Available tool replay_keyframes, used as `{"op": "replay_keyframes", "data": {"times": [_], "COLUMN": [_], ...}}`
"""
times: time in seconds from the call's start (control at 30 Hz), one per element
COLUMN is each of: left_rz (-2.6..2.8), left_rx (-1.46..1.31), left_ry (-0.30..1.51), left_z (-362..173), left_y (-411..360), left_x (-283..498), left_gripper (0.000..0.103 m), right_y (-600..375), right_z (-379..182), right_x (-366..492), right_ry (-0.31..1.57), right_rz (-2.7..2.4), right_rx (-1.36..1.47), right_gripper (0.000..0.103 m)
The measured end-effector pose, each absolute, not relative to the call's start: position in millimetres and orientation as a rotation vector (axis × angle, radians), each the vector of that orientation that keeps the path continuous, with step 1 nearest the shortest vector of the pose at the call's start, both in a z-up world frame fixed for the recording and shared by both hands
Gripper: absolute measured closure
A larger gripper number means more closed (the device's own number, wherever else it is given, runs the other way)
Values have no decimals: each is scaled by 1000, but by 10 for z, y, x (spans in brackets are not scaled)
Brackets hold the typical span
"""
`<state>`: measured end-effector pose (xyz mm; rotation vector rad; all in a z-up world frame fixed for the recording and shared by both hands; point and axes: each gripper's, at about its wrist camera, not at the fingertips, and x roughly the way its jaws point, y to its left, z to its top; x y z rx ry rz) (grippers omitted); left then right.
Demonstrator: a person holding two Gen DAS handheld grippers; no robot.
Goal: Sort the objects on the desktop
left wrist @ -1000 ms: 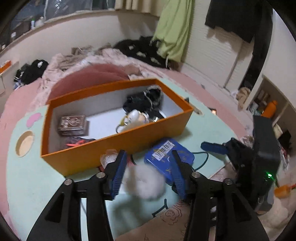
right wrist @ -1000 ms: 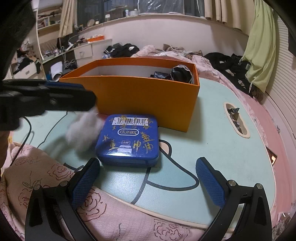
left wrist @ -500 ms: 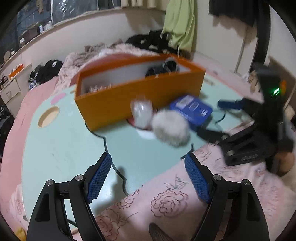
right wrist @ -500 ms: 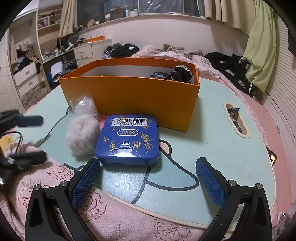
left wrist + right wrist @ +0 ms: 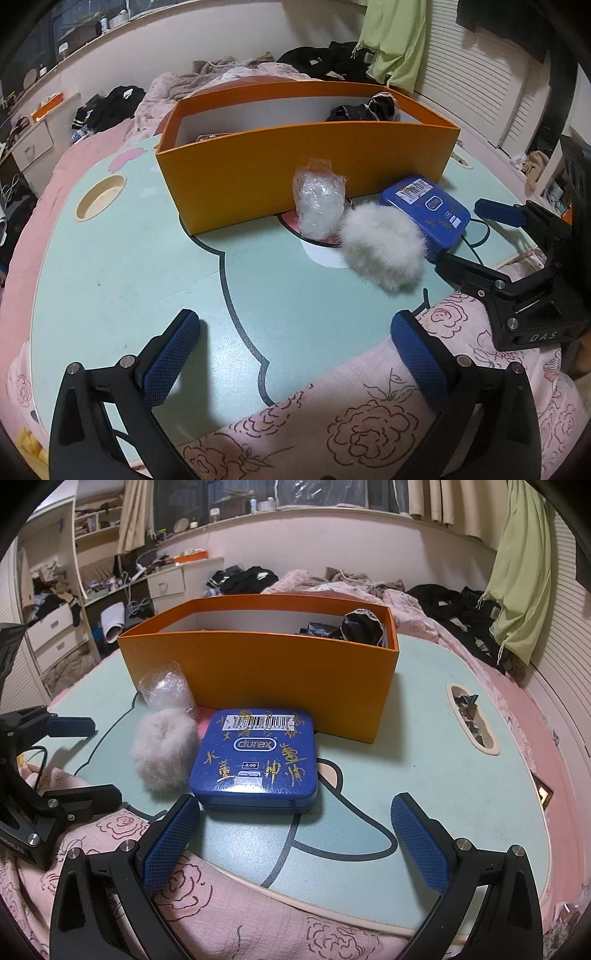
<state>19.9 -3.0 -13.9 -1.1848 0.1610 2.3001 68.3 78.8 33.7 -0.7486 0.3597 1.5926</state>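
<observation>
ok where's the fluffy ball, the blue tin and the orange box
fluffy ball (image 5: 384, 254): left wrist view, middle of its fur
blue tin (image 5: 255, 757): right wrist view, centre of lid
orange box (image 5: 280, 681): right wrist view, front wall

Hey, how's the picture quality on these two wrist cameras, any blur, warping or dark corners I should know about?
Left wrist view: sharp, no motion blur; fisheye bows the orange cardboard box; black corners; the opening, empty left gripper casts soft shadows on the mint-green table. Right wrist view: crisp enough to read the barcode on the blue metal tin; same curved edges and vignette; dim warm room light.
</observation>
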Motion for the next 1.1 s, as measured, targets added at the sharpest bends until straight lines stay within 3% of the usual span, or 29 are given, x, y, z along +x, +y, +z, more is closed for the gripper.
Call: {"op": "replay_keyframes", "data": {"times": [1.1], "left_rz": [2297], "left_rx": [-1183], "left_ry": [158], "left_z": [-95], "left_y": [-40], "left_x": [174], "left_gripper": [0], "right_y": [791], "right_z": [350], "right_x": [695], "right_ry": [375], "right_rz": [1556], "right_rx": [-738], "right_gripper": [0]}}
